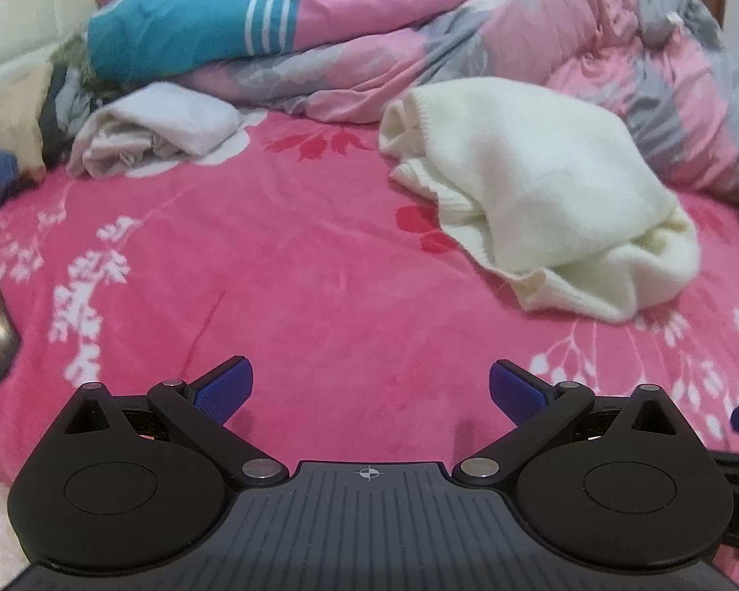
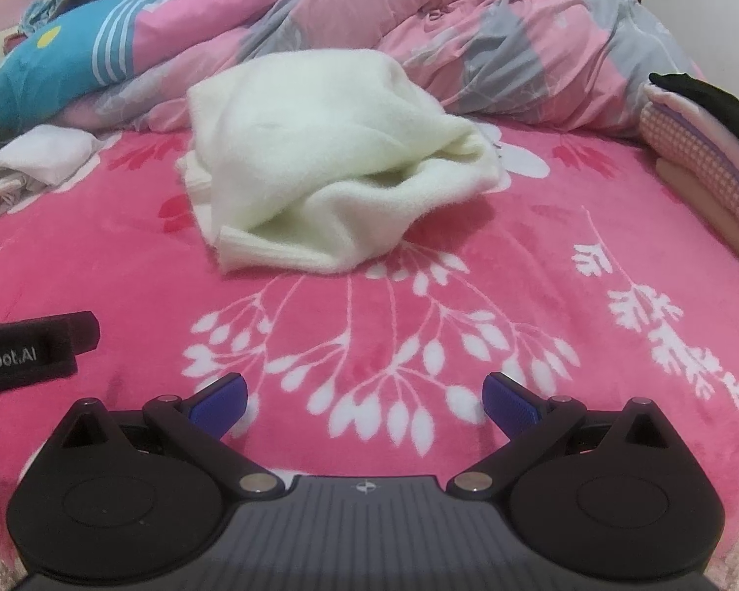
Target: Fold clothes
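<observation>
A small white cloth bundle (image 1: 157, 128) sits at the left on the pink flowery blanket (image 1: 281, 266). The cream sweater (image 2: 330, 157) lies crumpled in the middle. A messy pink and grey quilt (image 2: 492, 39) is piled behind. The left gripper (image 1: 371, 389) and right gripper (image 2: 364, 396) are both wide apart, holding nothing.

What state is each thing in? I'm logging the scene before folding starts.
left gripper: open, empty, over the bedspread.
right gripper: open, empty.
cream sweater: crumpled, unfolded, on the pink bedspread.
white garment: loosely bunched, not neatly folded.
quilt: rumpled in a heap behind.
</observation>
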Motion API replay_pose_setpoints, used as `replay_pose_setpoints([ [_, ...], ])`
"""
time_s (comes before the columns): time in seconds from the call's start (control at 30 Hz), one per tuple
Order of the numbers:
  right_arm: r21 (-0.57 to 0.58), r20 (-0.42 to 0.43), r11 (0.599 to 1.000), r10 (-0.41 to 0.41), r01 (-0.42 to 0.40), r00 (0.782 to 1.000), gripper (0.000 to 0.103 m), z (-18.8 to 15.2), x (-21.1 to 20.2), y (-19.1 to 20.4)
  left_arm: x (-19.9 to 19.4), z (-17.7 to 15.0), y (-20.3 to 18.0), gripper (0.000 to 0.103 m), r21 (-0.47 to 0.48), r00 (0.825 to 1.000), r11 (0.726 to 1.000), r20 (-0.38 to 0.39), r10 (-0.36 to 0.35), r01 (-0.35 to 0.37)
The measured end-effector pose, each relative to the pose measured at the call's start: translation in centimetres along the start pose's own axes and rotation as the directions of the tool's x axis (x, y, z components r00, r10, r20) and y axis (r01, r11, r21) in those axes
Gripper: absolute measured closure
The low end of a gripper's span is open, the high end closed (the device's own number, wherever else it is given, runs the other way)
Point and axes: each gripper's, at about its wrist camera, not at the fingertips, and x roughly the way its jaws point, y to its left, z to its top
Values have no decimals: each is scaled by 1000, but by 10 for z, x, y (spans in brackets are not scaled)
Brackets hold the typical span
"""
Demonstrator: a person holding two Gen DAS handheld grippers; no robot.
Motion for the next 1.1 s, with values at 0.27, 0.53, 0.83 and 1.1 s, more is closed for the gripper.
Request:
replay_pose_setpoints([
  [0.27, 29, 153, 999, 30, -35, 988, 0, 4, -7, -24, 13, 11, 4, 0, -40, 993, 993, 45, -107, 109],
  [0.53, -138, 335, 990, 45, 2, 941, 0, 47, 0, -26, 44, 33, -1, 0, 20, 985, 995, 140, -98, 96],
  [0.83, -357, 351, 931, 206, -73, 913, 2, 130, 46, 30, 79, 50, 7, 32, 28, 980, 997, 185, -73, 68],
  [1.1, -596, 247, 802, 231, -41, 941, 27, 166, 115, 121, 94, 46, 28, 44, -29, 986, 994, 136, -100, 105],
])
